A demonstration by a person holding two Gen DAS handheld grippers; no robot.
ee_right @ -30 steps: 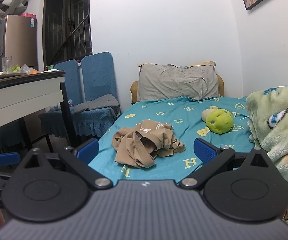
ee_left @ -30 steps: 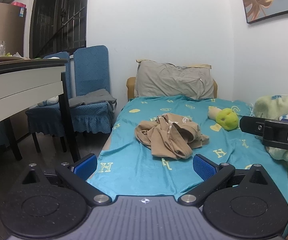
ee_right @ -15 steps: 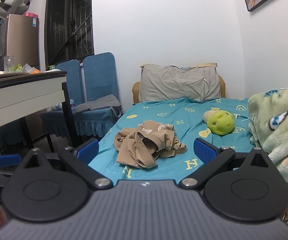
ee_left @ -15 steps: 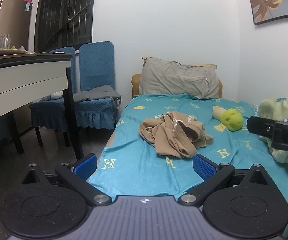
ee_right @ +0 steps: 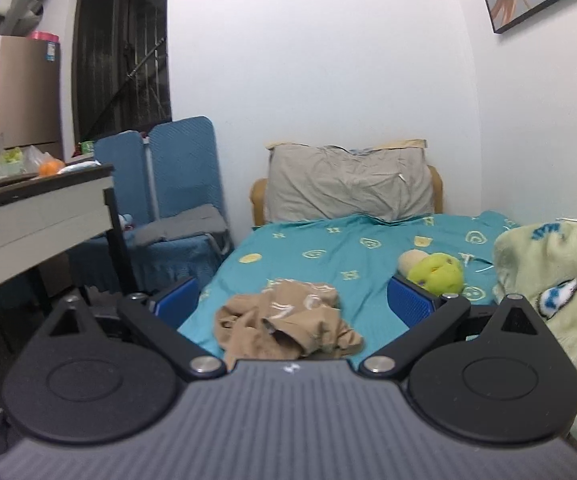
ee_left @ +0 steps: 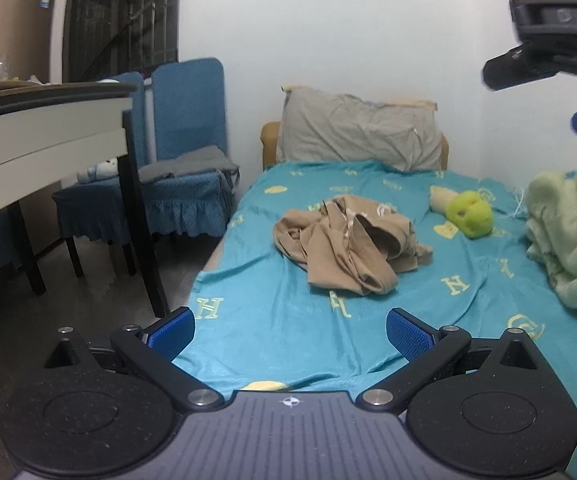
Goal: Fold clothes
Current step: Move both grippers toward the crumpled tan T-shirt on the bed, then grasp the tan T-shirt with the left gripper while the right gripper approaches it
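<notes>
The left tongs (ee_left: 290, 330) and right tongs (ee_right: 292, 300) both stand spread apart, gripping nothing — held short of the bed (ee_left: 272, 320), facing along it. The tan garment (ee_left: 348, 246) lies in a crumpled heap mid-sheet, unfolded, well clear of the green plush toy (ee_left: 470, 218) and blanket (ee_left: 568, 248) — room enough, I judge, to spread it flat.

"H", "N" letters on teal bedsheet (ee_left: 272, 320); "DAS" on right tool (ee_left: 548, 40).
</notes>
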